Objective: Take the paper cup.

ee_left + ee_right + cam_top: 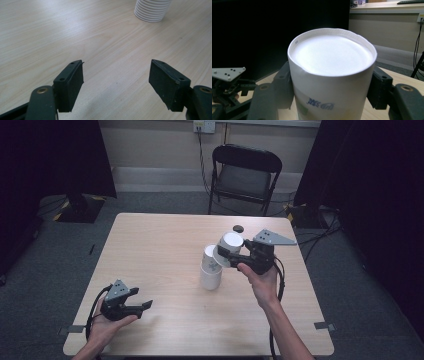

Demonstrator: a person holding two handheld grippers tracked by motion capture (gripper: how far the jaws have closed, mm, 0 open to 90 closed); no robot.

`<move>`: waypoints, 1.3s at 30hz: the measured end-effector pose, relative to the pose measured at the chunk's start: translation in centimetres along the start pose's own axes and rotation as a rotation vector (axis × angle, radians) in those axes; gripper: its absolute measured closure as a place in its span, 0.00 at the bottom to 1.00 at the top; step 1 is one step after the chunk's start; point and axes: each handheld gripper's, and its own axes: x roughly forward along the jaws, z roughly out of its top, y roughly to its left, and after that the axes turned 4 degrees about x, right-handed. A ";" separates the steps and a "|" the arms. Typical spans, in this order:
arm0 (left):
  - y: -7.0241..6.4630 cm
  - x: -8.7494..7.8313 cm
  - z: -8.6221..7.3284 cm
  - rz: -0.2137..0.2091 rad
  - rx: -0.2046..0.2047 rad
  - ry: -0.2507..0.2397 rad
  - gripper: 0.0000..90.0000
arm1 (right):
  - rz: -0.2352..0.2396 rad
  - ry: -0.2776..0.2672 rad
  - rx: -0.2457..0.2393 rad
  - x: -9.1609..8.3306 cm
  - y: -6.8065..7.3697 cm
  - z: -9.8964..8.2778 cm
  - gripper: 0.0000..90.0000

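Observation:
My right gripper [229, 253] is shut on a white paper cup [231, 245] and holds it tilted above the table, base turned up. In the right gripper view the cup [332, 75] sits between both pads, its recessed base facing the camera. Just left of and below the held cup, a stack of white paper cups [210, 270] stands upside down on the table; its ribbed rims [152, 10] show at the top right of the left gripper view. My left gripper [144, 306] rests low near the front left corner, open [116, 80] with nothing between its jaws.
The wooden table [150, 245] carries a small dark round object [238, 228] near its far edge, behind the held cup. A black folding chair [245, 175] stands beyond the table. Cables trail on the floor at the right.

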 end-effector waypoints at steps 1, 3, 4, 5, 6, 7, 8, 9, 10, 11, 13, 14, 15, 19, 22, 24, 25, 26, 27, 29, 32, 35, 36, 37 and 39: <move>0.0 0.0 0.1 -0.004 -0.002 -0.001 0.31 | -0.002 0.003 0.001 -0.2 0.1 -0.1 0.39; 0.0 -0.3 0.5 -0.017 0.006 -0.005 0.35 | -0.006 0.005 0.014 -0.8 0.1 -0.6 0.40; 0.0 -0.3 0.5 -0.017 0.006 -0.005 0.35 | -0.006 0.005 0.014 -0.8 0.1 -0.6 0.40; -0.1 -0.5 0.6 -0.017 0.004 -0.012 0.35 | -0.005 0.002 0.023 -1.1 0.2 -0.9 0.40; -0.1 -0.7 0.8 -0.013 0.008 -0.020 0.35 | -0.005 0.002 0.023 -1.1 0.2 -0.9 0.40; -0.2 -1.0 0.8 -0.017 -0.002 -0.033 0.37 | 0.002 0.002 0.029 -1.6 0.4 -1.2 0.40; -0.2 -1.0 0.8 -0.017 -0.002 -0.033 0.37 | 0.002 0.002 0.029 -1.6 0.4 -1.2 0.40; -0.3 -1.0 0.9 -0.027 -0.004 -0.035 0.37 | 0.013 0.004 0.041 -1.9 0.6 -1.6 0.40; -0.3 -1.0 0.9 -0.027 -0.004 -0.035 0.37 | 0.013 0.004 0.041 -1.9 0.6 -1.6 0.40; -0.4 -1.1 1.0 -0.032 0.000 -0.038 0.37 | 0.015 0.013 0.046 -1.9 0.8 -1.8 0.40; -0.7 -1.0 1.5 -0.042 0.014 -0.057 0.39 | 0.024 0.039 0.045 -1.9 1.2 -2.7 0.40; -0.7 -1.0 1.5 -0.042 0.014 -0.057 0.41 | 0.024 0.039 0.045 -1.9 1.2 -2.7 0.40; -1.0 -0.6 2.0 -0.069 0.020 -0.053 0.42 | 0.029 0.052 0.041 -1.7 1.4 -3.3 0.40; -1.9 0.2 2.9 -0.093 0.049 -0.060 0.44 | 0.045 0.084 0.052 -1.2 1.7 -4.5 0.40; -3.0 1.0 4.3 -0.122 0.092 -0.065 0.44 | 0.064 0.098 0.063 -0.7 2.0 -5.3 0.40; -3.6 1.3 5.1 -0.137 0.098 -0.083 0.49 | 0.074 0.108 0.067 -0.5 2.3 -5.6 0.40; -4.0 1.6 5.7 -0.155 0.107 -0.089 0.49 | 0.081 0.110 0.066 -0.4 2.4 -5.6 0.40; -4.2 1.7 6.0 -0.158 0.112 -0.095 0.49 | 0.087 0.113 0.054 -0.3 2.8 -5.8 0.40; -4.6 1.9 6.4 -0.161 0.124 -0.104 0.49 | 0.087 0.113 0.054 -0.3 2.8 -5.8 0.40; -5.3 2.3 7.2 -0.172 0.148 -0.115 0.50 | 0.105 0.101 0.048 -0.2 3.5 -6.3 0.40; -6.4 3.0 7.8 -0.210 0.161 -0.149 0.53 | 0.117 0.113 0.047 0.0 3.9 -6.7 0.40; -7.2 3.2 7.7 -0.229 0.169 -0.161 0.55 | 0.128 0.121 0.051 0.3 4.2 -7.1 0.40; -7.5 3.2 7.5 -0.235 0.167 -0.169 0.56 | 0.133 0.126 0.053 0.5 4.3 -7.2 0.40; -7.8 3.2 7.3 -0.243 0.160 -0.186 0.57 | 0.141 0.127 0.056 0.7 4.5 -7.4 0.40; -8.1 3.2 7.1 -0.248 0.175 -0.175 0.59 | 0.166 0.139 0.058 1.1 5.0 -7.8 0.40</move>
